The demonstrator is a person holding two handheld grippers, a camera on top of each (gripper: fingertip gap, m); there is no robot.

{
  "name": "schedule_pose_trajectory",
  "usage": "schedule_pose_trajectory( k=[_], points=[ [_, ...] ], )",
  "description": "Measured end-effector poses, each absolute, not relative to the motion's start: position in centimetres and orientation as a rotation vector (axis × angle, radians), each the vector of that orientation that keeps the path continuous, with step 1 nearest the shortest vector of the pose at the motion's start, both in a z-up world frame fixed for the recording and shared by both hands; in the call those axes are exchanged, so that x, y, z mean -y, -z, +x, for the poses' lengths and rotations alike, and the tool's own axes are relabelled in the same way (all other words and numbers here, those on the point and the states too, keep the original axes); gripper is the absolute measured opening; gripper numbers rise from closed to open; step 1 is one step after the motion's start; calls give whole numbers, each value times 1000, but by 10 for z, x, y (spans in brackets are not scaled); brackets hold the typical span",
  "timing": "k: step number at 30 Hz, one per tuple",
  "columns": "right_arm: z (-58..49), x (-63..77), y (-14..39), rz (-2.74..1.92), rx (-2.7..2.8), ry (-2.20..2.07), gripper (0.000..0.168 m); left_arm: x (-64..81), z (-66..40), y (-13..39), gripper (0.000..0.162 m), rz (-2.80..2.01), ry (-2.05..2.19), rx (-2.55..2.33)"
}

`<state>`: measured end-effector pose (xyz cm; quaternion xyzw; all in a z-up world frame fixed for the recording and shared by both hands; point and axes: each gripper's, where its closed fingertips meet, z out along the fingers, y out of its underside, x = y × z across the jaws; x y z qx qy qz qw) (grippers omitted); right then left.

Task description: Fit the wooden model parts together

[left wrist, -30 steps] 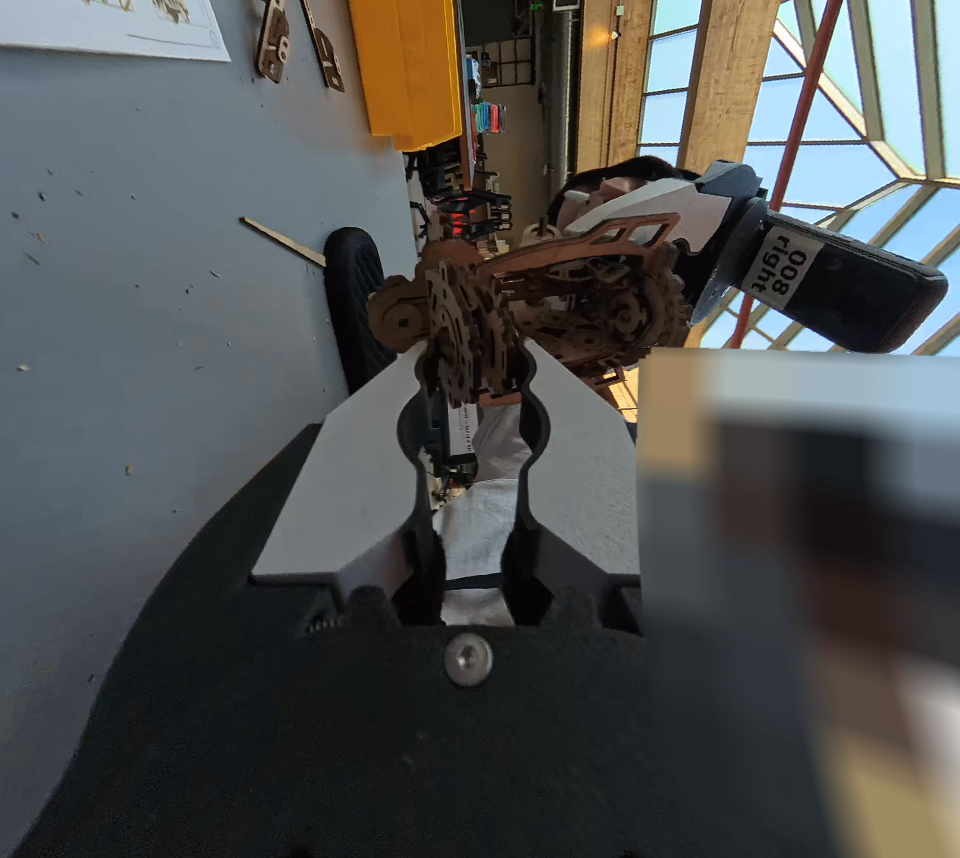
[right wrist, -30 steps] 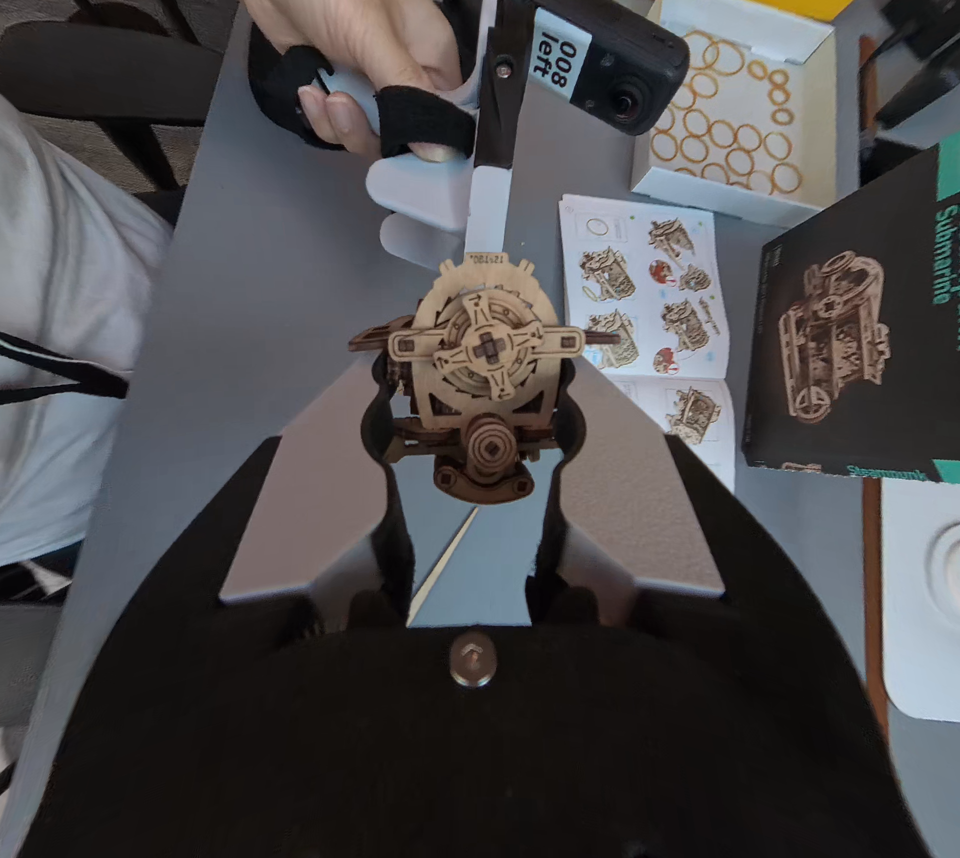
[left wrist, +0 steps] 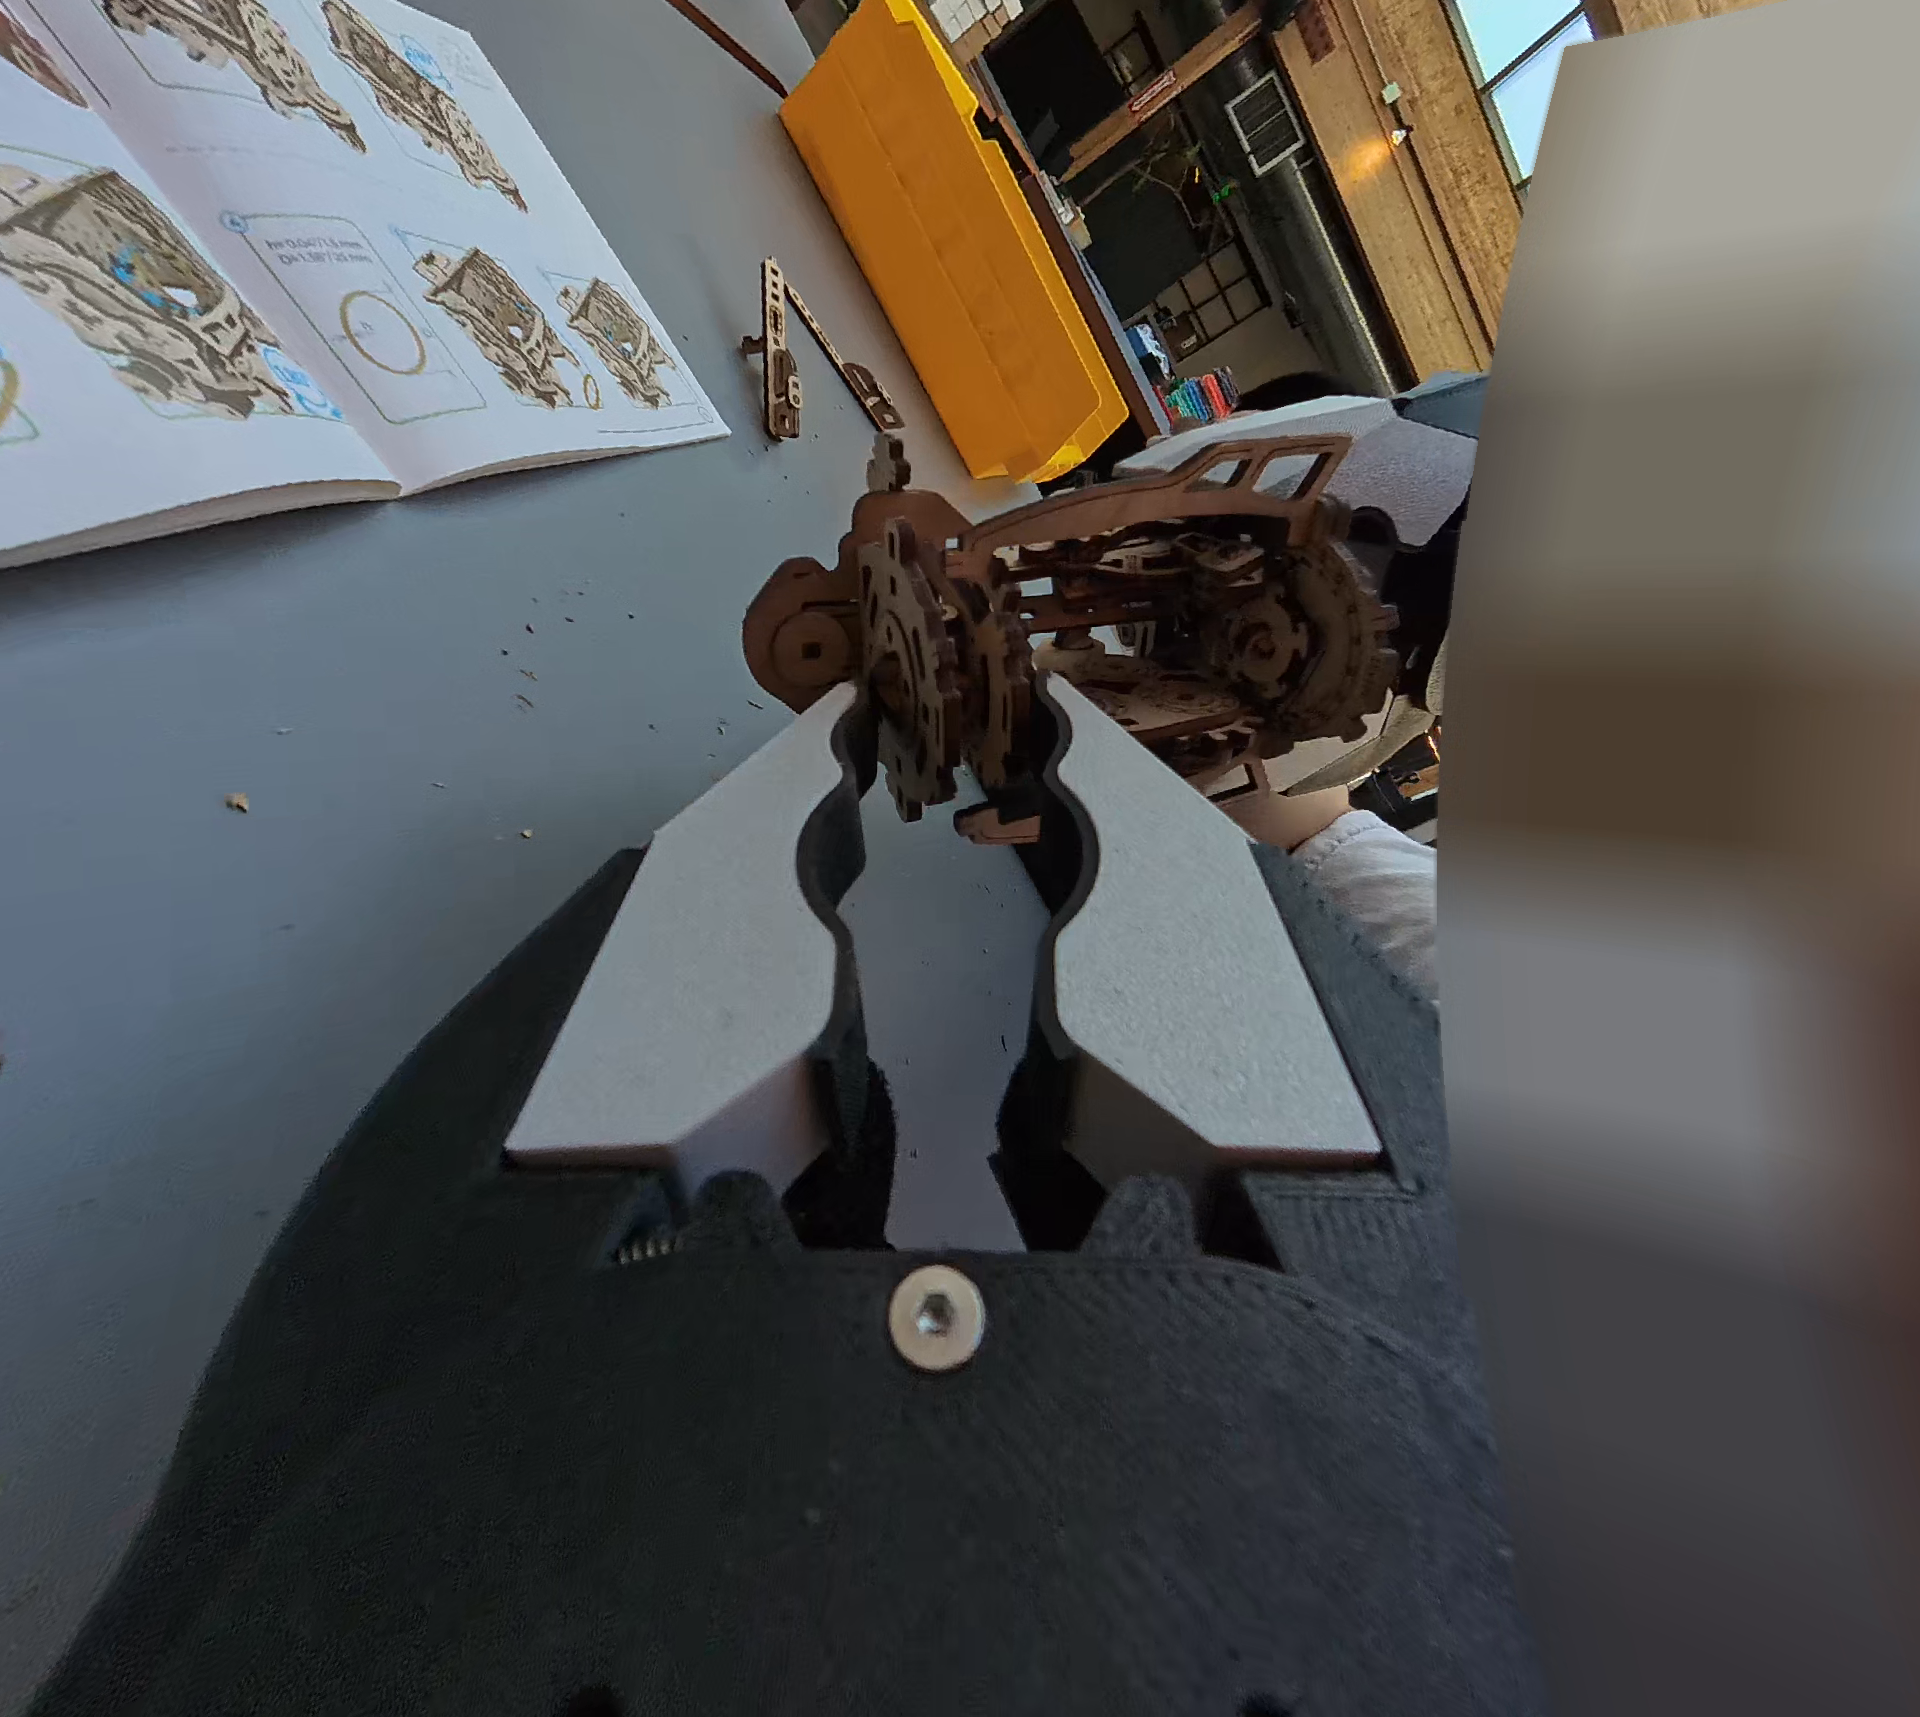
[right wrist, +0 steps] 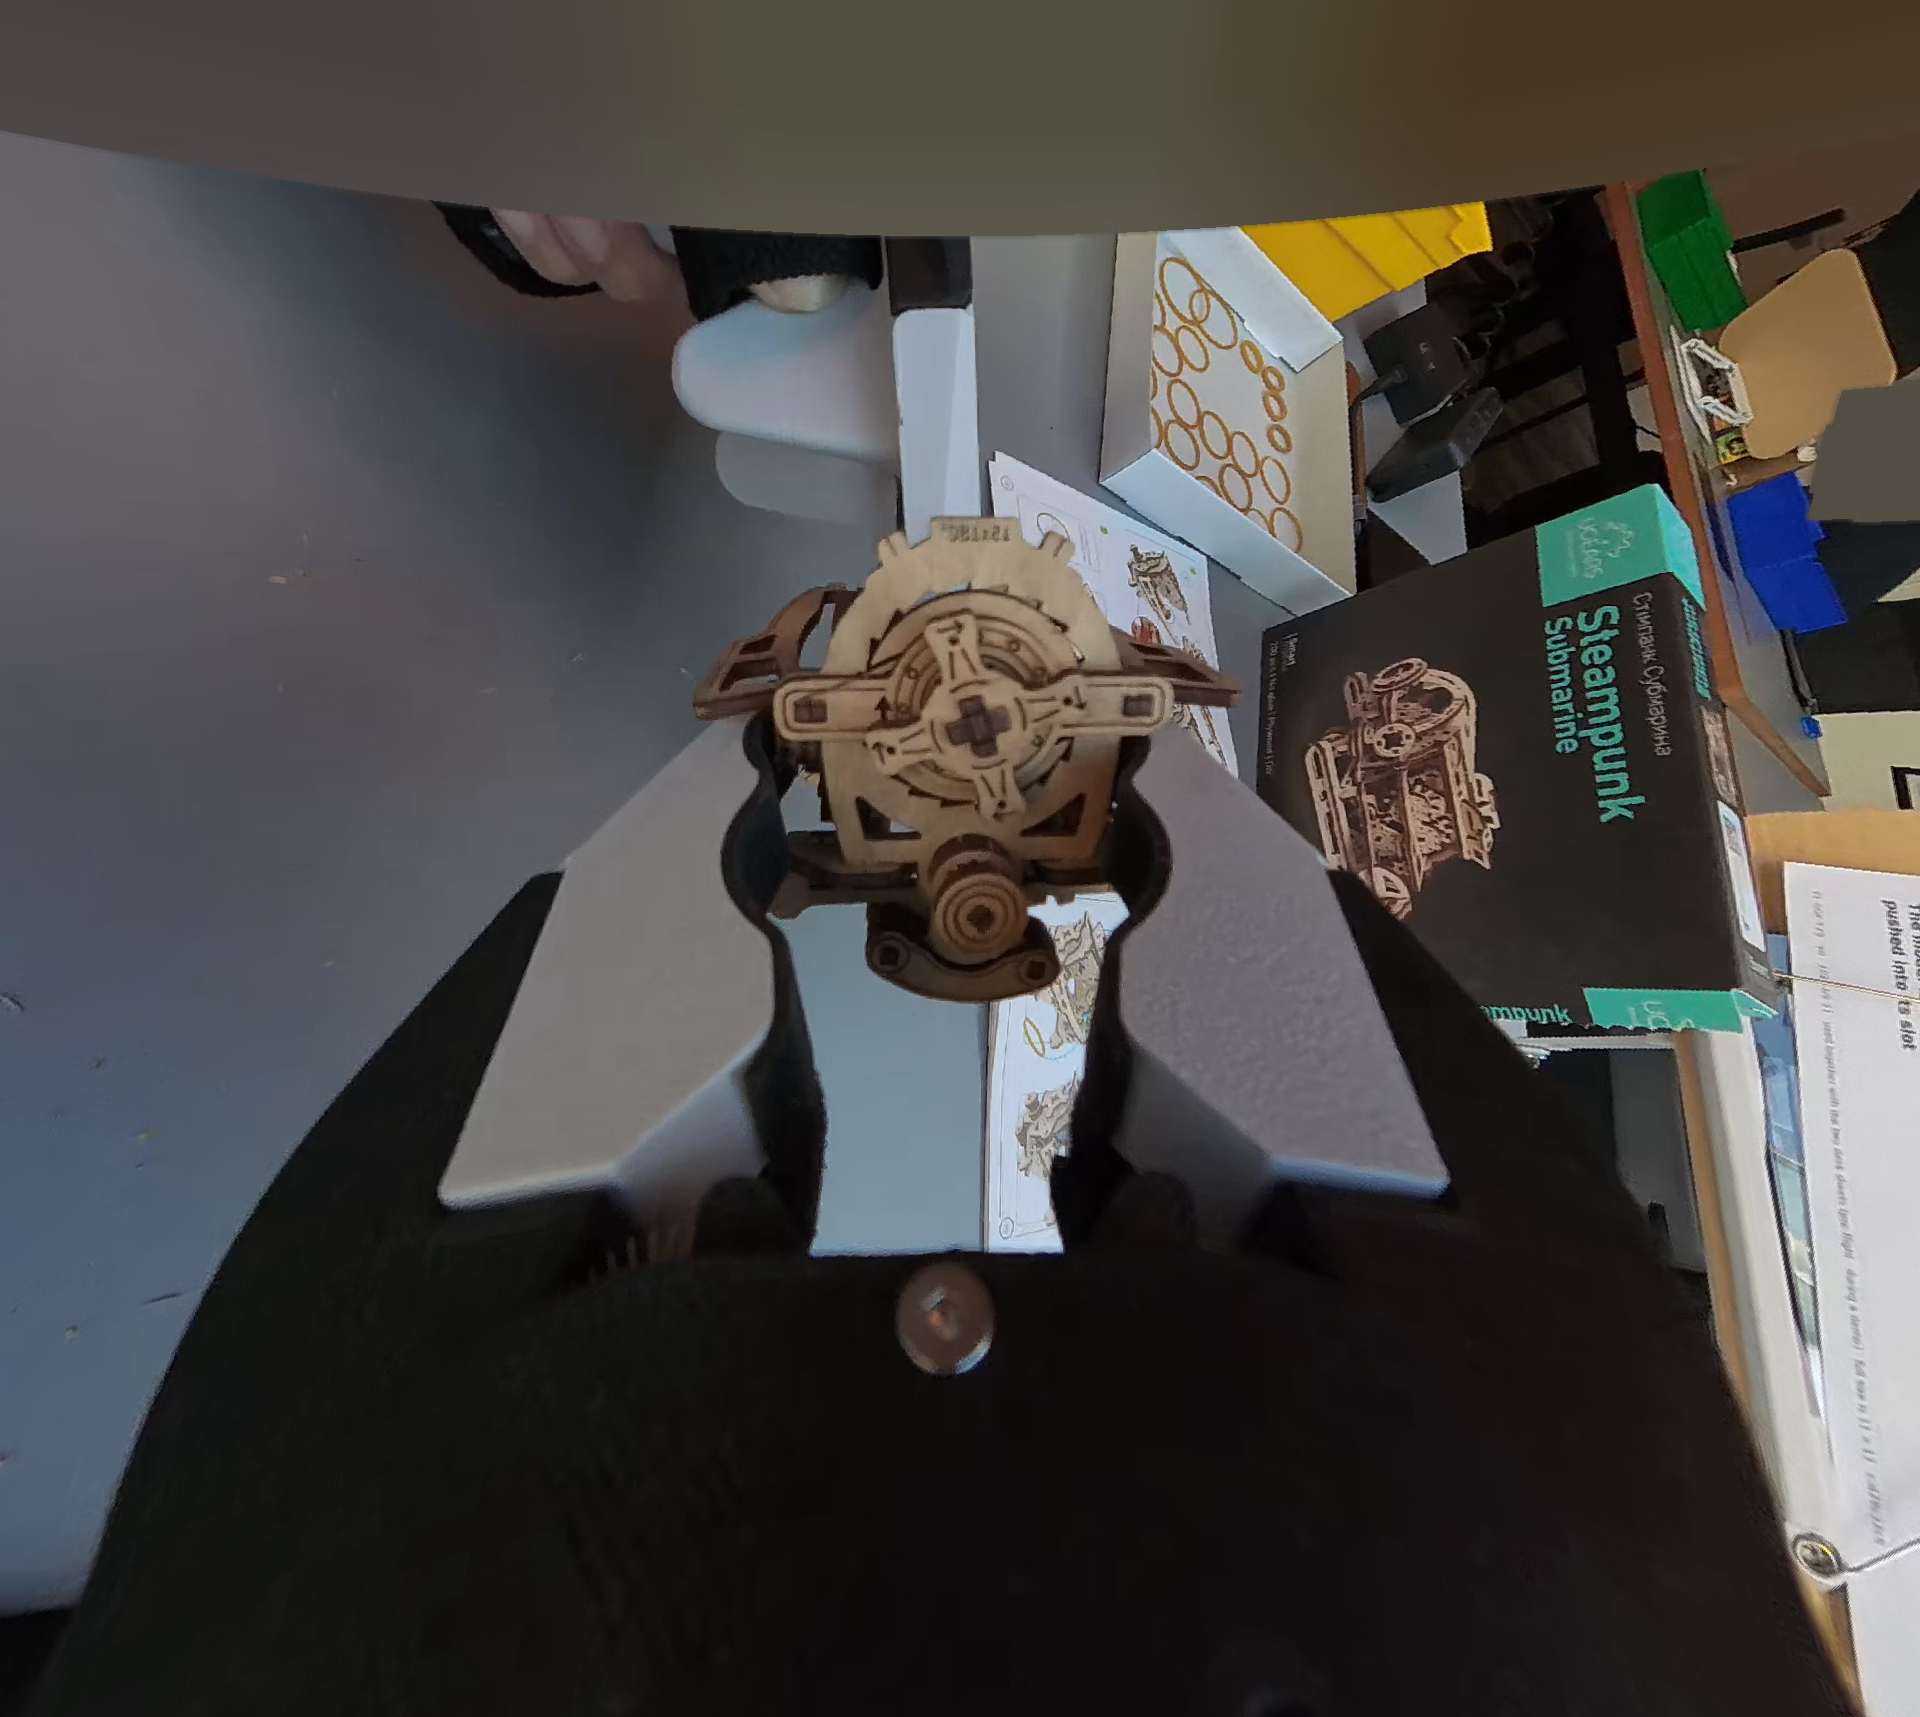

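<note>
Left claw (left wrist: 945, 711) closed on the toothed end disc of the wooden model (left wrist: 1101, 618), fingers narrow around the gear stack. Right claw (right wrist: 940, 794) clamped on the opposite end of the same model (right wrist: 961, 732), fingertips pressing its two sides just behind the round face with the cross-shaped piece. Held off the bench (left wrist: 312, 784) between the two claws, with the long axis running from one claw straight toward the other, so each camera looking down its length from an end. Judged from this: any coming push or twist to seat a part must go along that axis, claw toward claw, with neither hand clearly the nearer. Further out, two loose wooden strips (left wrist: 779, 358) lying flat on the bench beyond the model, between the open instruction booklet (left wrist: 343, 233) and the yellow bins (left wrist: 956, 233). From the right side, a white box of rubber rings (right wrist: 1216, 389) and the dark kit box (right wrist: 1507, 794) beside the booklet.
</note>
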<state>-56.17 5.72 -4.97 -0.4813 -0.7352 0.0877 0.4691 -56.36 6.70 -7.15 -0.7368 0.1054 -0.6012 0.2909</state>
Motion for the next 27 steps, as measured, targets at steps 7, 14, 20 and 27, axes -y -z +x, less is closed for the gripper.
schedule_pose_trajectory(
  k=[7,14,20,27],
  points=[
    [-566,-64,53,-1185,1808,-132,59,-75,-568,74,27,-1957,1568,-263],
    [-567,-69,53,-1173,1791,-18,59,-80,-573,73,27,-1920,1519,-256],
    [-569,-68,56,-1204,1781,-5,60,-80,-576,77,27,-1917,1491,-244],
    [-573,-65,54,-1196,1774,-41,59,-79,-577,78,27,-1911,1475,-253]
  ],
)
